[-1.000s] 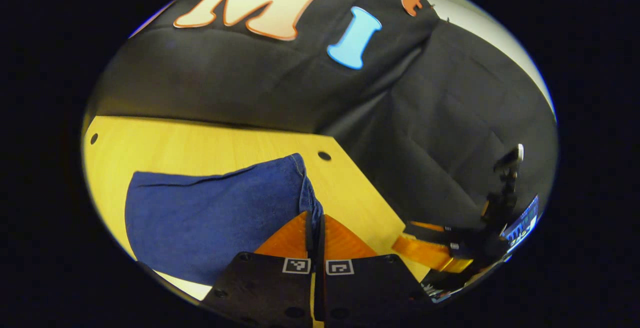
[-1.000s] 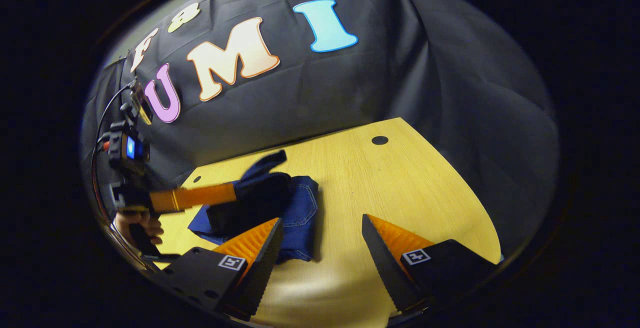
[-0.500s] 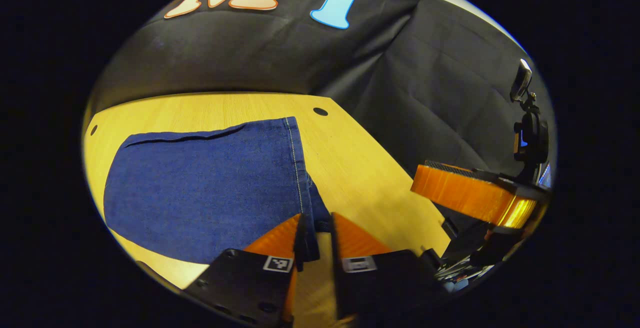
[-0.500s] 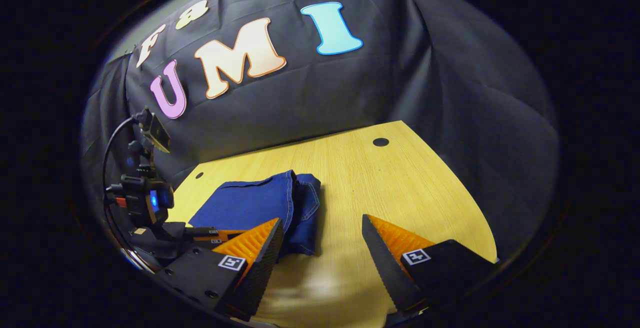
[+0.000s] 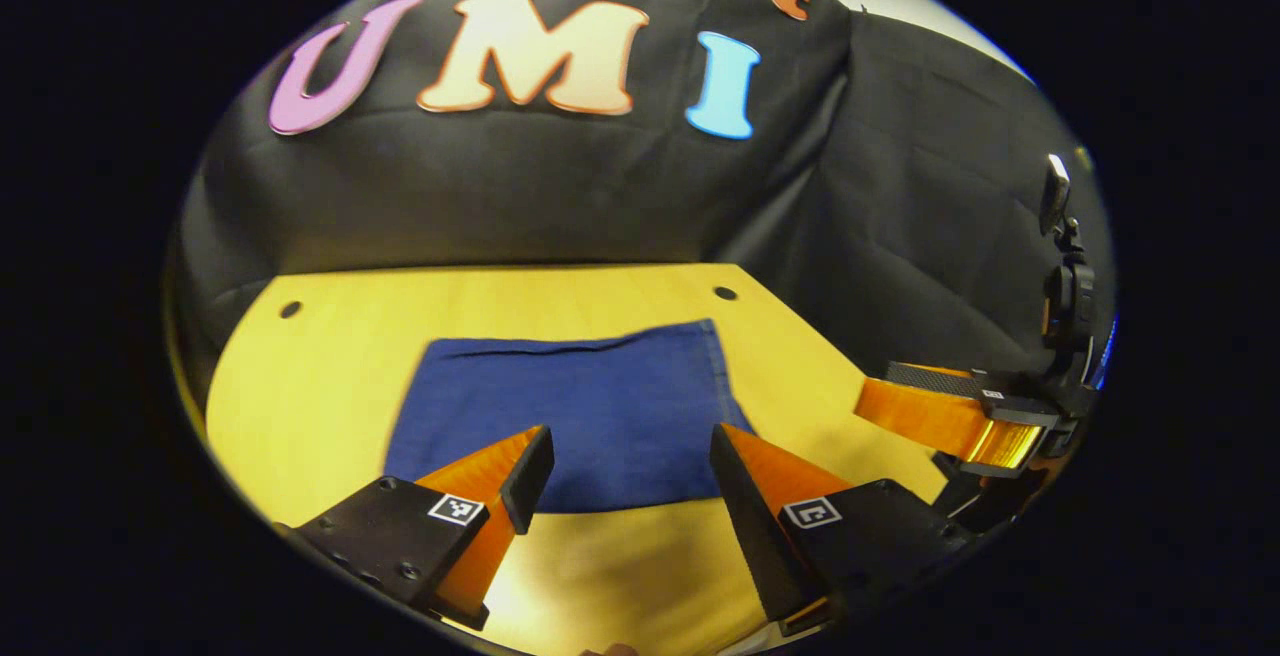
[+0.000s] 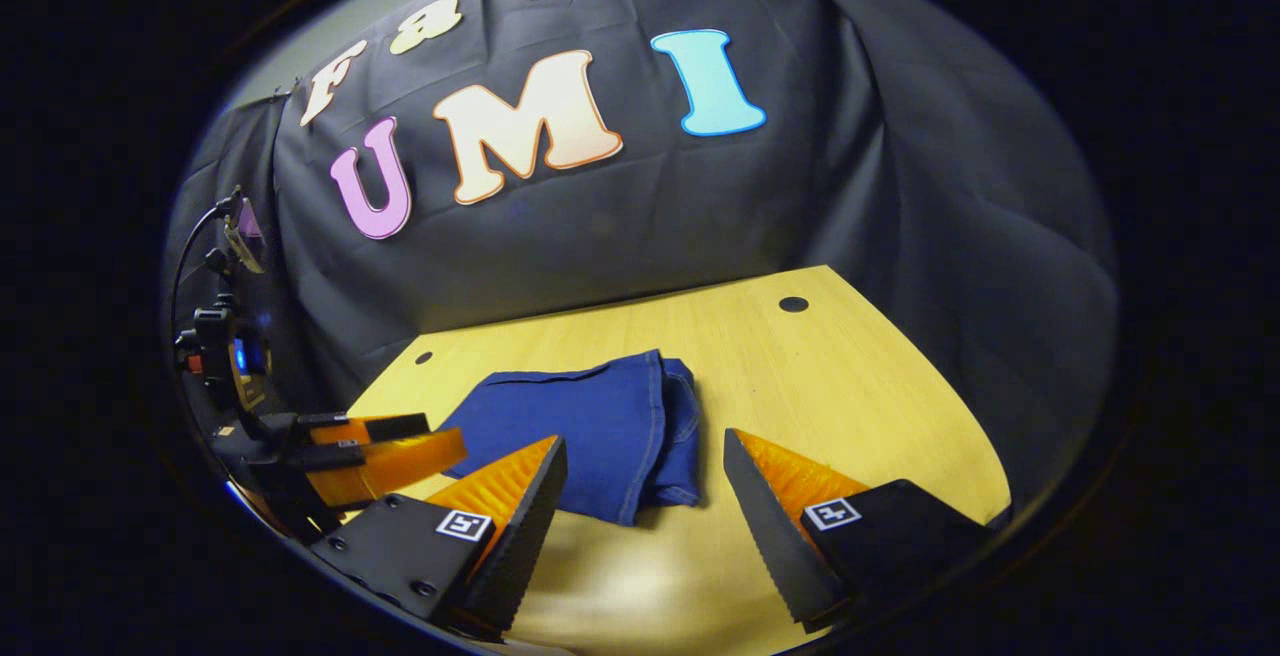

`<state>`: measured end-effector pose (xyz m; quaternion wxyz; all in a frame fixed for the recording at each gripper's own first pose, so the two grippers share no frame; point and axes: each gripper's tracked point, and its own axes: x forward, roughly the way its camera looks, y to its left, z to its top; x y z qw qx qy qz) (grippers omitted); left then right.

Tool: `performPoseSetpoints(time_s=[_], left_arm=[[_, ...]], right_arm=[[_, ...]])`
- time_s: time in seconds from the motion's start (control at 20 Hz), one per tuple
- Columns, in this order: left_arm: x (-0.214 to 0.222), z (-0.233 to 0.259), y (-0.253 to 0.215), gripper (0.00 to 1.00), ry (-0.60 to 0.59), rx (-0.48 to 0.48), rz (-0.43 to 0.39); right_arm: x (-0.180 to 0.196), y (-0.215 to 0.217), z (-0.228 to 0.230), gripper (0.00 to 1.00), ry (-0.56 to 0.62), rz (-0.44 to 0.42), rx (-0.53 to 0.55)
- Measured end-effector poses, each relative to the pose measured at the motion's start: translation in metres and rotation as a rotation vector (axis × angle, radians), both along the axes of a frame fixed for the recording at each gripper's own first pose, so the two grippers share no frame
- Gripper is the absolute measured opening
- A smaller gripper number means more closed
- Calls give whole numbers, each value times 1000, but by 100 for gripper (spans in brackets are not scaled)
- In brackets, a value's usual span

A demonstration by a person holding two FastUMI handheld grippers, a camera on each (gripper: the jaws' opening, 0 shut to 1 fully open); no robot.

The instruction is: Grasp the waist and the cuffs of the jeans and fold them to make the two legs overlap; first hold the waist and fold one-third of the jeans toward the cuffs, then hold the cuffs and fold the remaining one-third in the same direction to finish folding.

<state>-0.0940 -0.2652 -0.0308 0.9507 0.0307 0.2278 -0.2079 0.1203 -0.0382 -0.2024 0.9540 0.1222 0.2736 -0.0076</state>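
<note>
The blue jeans [image 5: 580, 406] lie folded into a flat rectangle on the yellow wooden table [image 5: 300, 386]; in the right gripper view the jeans [image 6: 590, 426] show stacked layers along their right edge. My left gripper [image 5: 625, 456] is open just in front of the near edge of the bundle, holding nothing. My right gripper [image 6: 645, 476] is open too, near the bundle's front right corner, with nothing between its fingers. The right gripper [image 5: 950, 416] also appears at the right of the left gripper view, and the left gripper [image 6: 390, 451] at the left of the right gripper view.
The table [image 6: 850, 386] has small round holes [image 5: 725, 293] [image 5: 290, 309] near its far corners. Black cloth hangs close behind and to the right of the table. Bare tabletop lies to the right of the jeans.
My left gripper let go of the jeans edge, opened and drew back. The lifted flap now lies flat on the bundle. The right gripper stayed open and moved back a little.
</note>
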Motion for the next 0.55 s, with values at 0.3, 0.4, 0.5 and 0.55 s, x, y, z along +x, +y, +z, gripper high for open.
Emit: performPoseSetpoints(time_s=[0.3,0.4,0.5,0.55], left_arm=[[1,22,76,93,-18,-9,79],[-2,23,89,93,-13,-9,77],[-4,24,97,93,-22,-1,62],[-5,22,100,93,-21,-2,52]], right_arm=[[-15,32,7,97,-26,-59,-27],[-23,38,5,98,-18,-82,-40],[-29,45,6,98,-19,-107,-42],[-31,48,7,98,-22,-118,-46]])
